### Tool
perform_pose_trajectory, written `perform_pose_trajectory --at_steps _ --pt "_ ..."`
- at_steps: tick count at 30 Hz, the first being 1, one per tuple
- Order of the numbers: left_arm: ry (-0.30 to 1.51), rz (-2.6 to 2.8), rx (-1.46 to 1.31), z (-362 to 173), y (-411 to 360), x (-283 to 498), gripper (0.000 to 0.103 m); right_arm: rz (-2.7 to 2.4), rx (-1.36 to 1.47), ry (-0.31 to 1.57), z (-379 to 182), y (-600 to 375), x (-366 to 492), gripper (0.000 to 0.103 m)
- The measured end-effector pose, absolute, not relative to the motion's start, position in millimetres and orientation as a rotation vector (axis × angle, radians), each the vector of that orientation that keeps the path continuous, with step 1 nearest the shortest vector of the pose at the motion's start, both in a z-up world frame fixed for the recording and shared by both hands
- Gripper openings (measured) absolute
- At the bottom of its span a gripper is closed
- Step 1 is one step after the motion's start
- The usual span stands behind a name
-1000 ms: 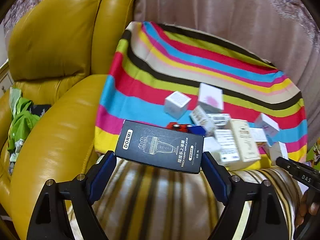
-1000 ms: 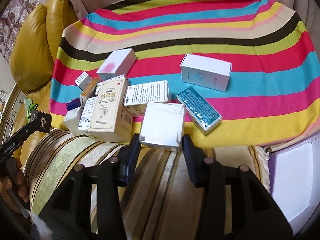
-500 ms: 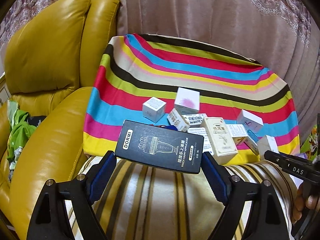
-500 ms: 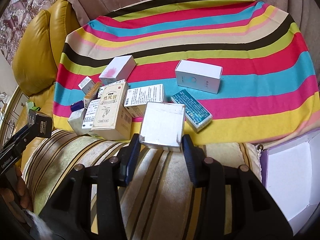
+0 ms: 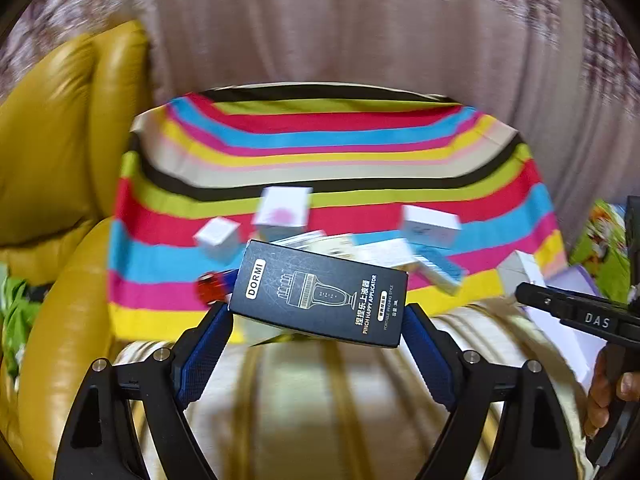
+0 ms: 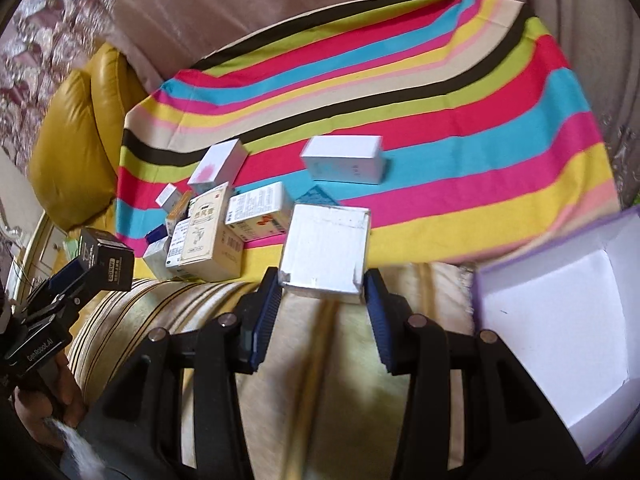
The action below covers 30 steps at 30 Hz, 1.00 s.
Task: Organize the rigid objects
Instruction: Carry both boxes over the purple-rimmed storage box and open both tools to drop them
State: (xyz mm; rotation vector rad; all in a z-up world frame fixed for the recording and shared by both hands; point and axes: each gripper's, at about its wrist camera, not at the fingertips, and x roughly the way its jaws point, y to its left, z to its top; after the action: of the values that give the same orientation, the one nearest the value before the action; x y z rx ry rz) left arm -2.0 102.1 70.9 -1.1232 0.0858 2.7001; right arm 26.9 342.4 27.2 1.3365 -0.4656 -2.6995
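Note:
My left gripper [image 5: 318, 322] is shut on a dark DORMI box [image 5: 320, 294], held above the striped cushion; it also shows at the left of the right wrist view [image 6: 108, 262]. My right gripper [image 6: 322, 286] is shut on a plain white box [image 6: 326, 246], held above the cushion's front edge. Several small boxes lie clustered on the rainbow-striped cloth [image 6: 440, 92], among them a beige box [image 6: 208, 232], a pink-marked white box [image 6: 218, 164] and a white box [image 6: 344, 160] lying apart.
An open white box with a purple rim [image 6: 560, 320] stands at the right. A yellow leather sofa [image 5: 52, 160] is on the left. A curtain [image 5: 360, 32] hangs behind. The beige striped cushion [image 6: 320, 380] lies below both grippers.
Both grippers have pulled back and up from the cloth with their boxes. The right view has swung right and tilted, showing more of the purple-rimmed box.

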Motion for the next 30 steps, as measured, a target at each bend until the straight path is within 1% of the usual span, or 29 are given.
perform_pose_trajectory --at_steps 7,14,22,27,30 --pt "0.197 2.514 -1.096 71 174 -7 0.087 -2.825 1.337 -0.598 33 405 67 0.047" --pt "0.304 2.316 -1.080 71 253 -6 0.087 -2.938 1.421 -0.767 17 479 100 0.047" --pt "0.475 2.096 -1.102 46 337 12 0.087 -2.992 1.519 -0.822 0 516 120 0.047" --pt "0.536 2.002 -1.114 33 370 17 0.087 -3.008 1.567 -0.865 -9 527 128 0.047" --pt "0.527 1.938 -1.134 28 384 19 0.088 -3.025 1.588 -0.889 -13 534 134 0.047"
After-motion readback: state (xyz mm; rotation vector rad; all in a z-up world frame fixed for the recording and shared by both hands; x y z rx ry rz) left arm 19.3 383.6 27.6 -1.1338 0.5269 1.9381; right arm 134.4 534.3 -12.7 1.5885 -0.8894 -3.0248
